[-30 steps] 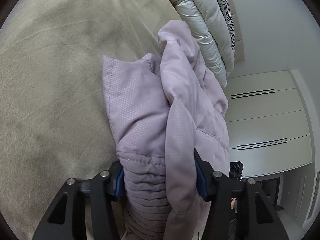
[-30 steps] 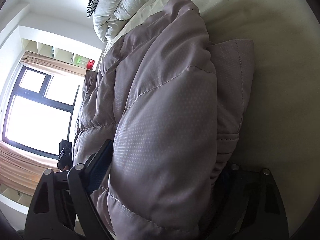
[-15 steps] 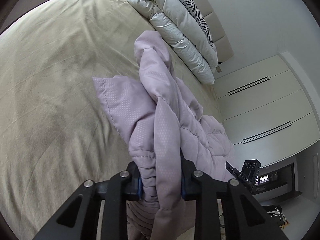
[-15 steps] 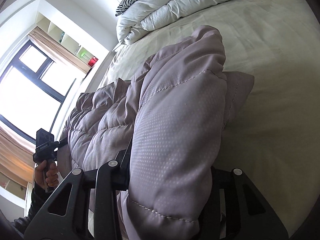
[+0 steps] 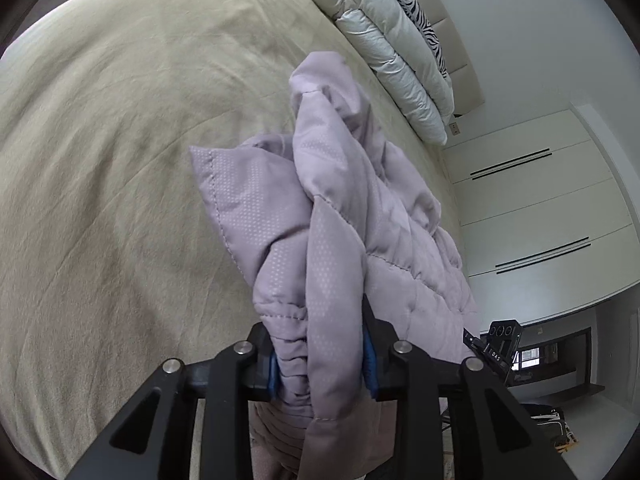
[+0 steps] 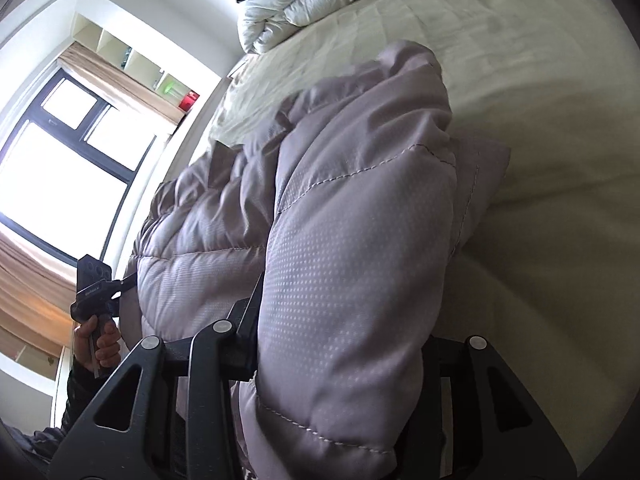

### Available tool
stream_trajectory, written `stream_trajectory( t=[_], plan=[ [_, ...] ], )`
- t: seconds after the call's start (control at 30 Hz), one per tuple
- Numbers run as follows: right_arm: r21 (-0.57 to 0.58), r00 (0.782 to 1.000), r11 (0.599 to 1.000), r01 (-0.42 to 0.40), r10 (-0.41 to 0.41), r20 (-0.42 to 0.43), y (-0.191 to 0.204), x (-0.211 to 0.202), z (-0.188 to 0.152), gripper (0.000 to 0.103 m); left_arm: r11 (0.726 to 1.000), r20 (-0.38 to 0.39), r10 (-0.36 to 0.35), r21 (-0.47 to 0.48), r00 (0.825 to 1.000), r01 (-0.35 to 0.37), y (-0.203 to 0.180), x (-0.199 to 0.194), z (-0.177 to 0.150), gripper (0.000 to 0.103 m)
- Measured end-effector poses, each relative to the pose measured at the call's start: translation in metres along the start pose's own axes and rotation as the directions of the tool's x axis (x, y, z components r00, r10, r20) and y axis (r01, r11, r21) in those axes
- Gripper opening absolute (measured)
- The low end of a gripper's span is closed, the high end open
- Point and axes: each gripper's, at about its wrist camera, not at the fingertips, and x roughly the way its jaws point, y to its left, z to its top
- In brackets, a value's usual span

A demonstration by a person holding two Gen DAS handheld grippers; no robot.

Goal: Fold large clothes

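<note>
While tilted downward, both tongs (image 5: 322,356) jacket-laden (image 5: 332,216).

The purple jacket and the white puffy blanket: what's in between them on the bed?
Nothing but bare beige sheet between the jacket and the blanket, in the left wrist view.

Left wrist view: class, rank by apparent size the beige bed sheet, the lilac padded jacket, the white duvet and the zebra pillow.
1. beige bed sheet
2. lilac padded jacket, though nearness to the camera enlarges it
3. white duvet
4. zebra pillow, mostly hidden
</note>
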Motion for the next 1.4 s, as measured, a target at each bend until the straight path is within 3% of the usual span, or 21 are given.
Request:
stream_trajectory(
  t=[0.07,0.2,0.43,0.5,0.57,0.6,0.63,0.73,0.83,0.87,0.9,0.97,1.0,1.03,1.07,1.1,1.13,1.17,1.2,1.3,1.4],
  plan=[
    [0.09,0.999,0.995,-0.051,0.051,0.004,-0.027,0.01,-0.007,0.06,0.999,0.006,-0.02,-0.03,1.0,0.02,0.011,0.005,0.0,0.044],
    [0.101,0.999,0.994,-0.03,0.028,0.024,-0.037,0.022,-0.017,0.075,1.0,0.017,0.016,-0.014,1.0,-0.015,0.012,0.008,-0.003,0.051],
    [0.128,0.998,0.991,0.022,-0.03,0.059,-0.035,-0.005,-0.023,0.078,0.996,0.074,0.077,0.04,0.994,-0.08,-0.001,-0.018,-0.019,0.055],
    [0.125,0.991,0.991,0.056,-0.07,0.111,-0.035,-0.028,-0.024,0.078,0.987,0.127,0.127,0.087,0.984,-0.138,-0.013,-0.035,-0.026,0.058],
    [0.118,0.976,0.987,0.105,-0.125,0.177,-0.033,-0.054,-0.028,0.078,0.964,0.221,0.187,0.146,0.957,-0.222,-0.029,-0.058,-0.035,0.068],
    [0.117,0.965,0.984,0.134,-0.157,0.21,-0.03,-0.067,-0.029,0.078,0.942,0.283,0.225,0.184,0.933,-0.282,-0.043,-0.067,-0.036,0.071],
    [0.111,0.951,0.98,0.165,-0.188,0.246,-0.025,-0.078,-0.03,0.078,0.909,0.354,0.264,0.218,0.897,-0.354,-0.058,-0.077,-0.041,0.076],
    [0.036,0.895,0.965,0.261,-0.256,0.366,0.012,-0.107,-0.032,0.078,0.797,0.565,0.3,0.294,0.768,-0.527,-0.107,-0.101,-0.058,0.102],
    [-0.059,0.827,0.935,0.351,-0.28,0.487,0.063,-0.125,-0.033,0.079,0.704,0.731,0.251,0.311,0.634,-0.638,-0.156,-0.115,-0.078,0.103],
    [-0.087,0.805,0.922,0.378,-0.281,0.523,0.076,-0.13,-0.033,0.084,0.668,0.777,0.244,0.3,0.581,-0.681,-0.171,-0.118,-0.086,0.103],
    [-0.111,0.78,0.907,0.406,-0.281,0.56,0.093,-0.135,-0.033,0.089,0.629,0.821,0.245,0.27,0.516,-0.729,-0.185,-0.119,-0.092,0.103],
    [-0.142,0.726,0.884,0.445,-0.263,0.636,0.123,-0.147,-0.035,0.098,0.558,0.903,0.235,0.178,0.36,-0.811,-0.209,-0.123,-0.11,0.103],
    [-0.152,0.695,0.877,0.456,-0.245,0.676,0.137,-0.157,-0.039,0.098,0.536,0.926,0.216,0.152,0.309,-0.83,-0.222,-0.123,-0.114,0.103],
    [-0.152,0.654,0.868,0.472,-0.23,0.721,0.151,-0.165,-0.043,0.1,0.531,0.94,0.193,0.142,0.282,-0.836,-0.231,-0.126,-0.119,0.103],
    [-0.145,0.612,0.857,0.494,-0.224,0.758,0.167,-0.175,-0.048,0.103,0.537,0.945,0.174,0.144,0.276,-0.831,-0.239,-0.13,-0.122,0.103],
    [-0.14,0.576,0.847,0.512,-0.218,0.788,0.18,-0.184,-0.053,0.103,0.547,0.945,0.167,0.148,0.281,-0.824,-0.247,-0.132,-0.121,0.103],
    [-0.146,0.554,0.84,0.523,-0.204,0.807,0.194,-0.189,-0.054,0.103,0.56,0.941,0.164,0.159,0.297,-0.813,-0.254,-0.136,-0.12,0.103],
    [-0.165,0.546,0.833,0.528,-0.184,0.817,0.208,-0.196,-0.056,0.103,0.575,0.934,0.164,0.17,0.316,-0.8,-0.258,-0.138,-0.119,0.103],
    [-0.192,0.552,0.826,0.53,-0.164,0.818,0.22,-0.2,-0.057,0.103,0.584,0.93,0.169,0.172,0.326,-0.794,-0.264,-0.14,-0.119,0.103],
    [-0.256,0.598,0.807,0.532,-0.143,0.789,0.253,-0.204,-0.058,0.103,0.597,0.925,0.182,0.164,0.332,-0.785,-0.274,-0.141,-0.124,0.103],
    [-0.26,0.636,0.826,0.5,-0.147,0.757,0.27,-0.204,-0.064,0.103,0.606,0.901,0.209,0.186,0.38,-0.774,-0.278,-0.133,-0.13,0.103]
  ],
)
